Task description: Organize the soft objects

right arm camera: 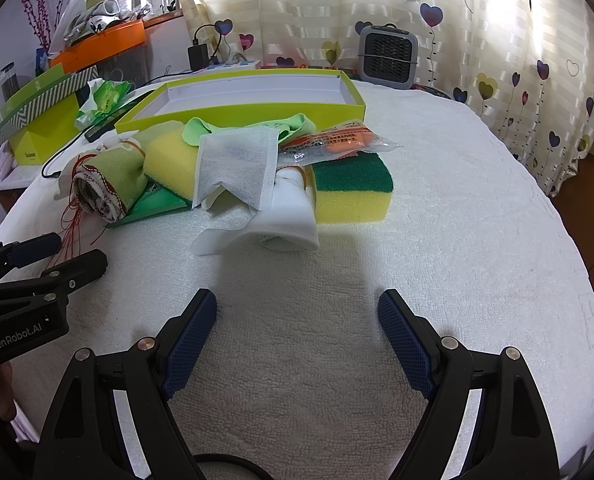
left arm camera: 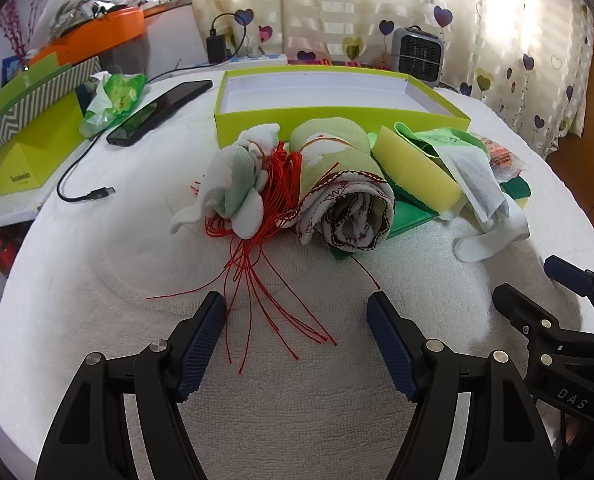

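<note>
A heap of soft things lies on the white towel-covered table. A rolled green cloth with red stitching (left arm camera: 345, 184) (right arm camera: 109, 184) sits beside a white and green sock bundle (left arm camera: 237, 184) tangled in red string (left arm camera: 265, 272). Yellow sponges (left arm camera: 417, 172) (right arm camera: 353, 188), a white mesh pouch (right arm camera: 237, 164), a white sock (right arm camera: 289, 216) and an orange packet (right arm camera: 333, 142) lie to the right. Behind them stands an empty lime-green tray (left arm camera: 337, 114) (right arm camera: 257, 114). My left gripper (left arm camera: 299, 304) is open just short of the string ends. My right gripper (right arm camera: 297, 300) is open over bare towel, nothing between its fingers.
A black phone (left arm camera: 161, 110) with a cable (left arm camera: 85, 196) lies at the left, near a green box (left arm camera: 29, 136) and a crumpled green bag (left arm camera: 115, 96). A small grey heater (left arm camera: 417, 54) (right arm camera: 387, 56) stands before the curtain. An orange tray (right arm camera: 105, 46) holds clutter.
</note>
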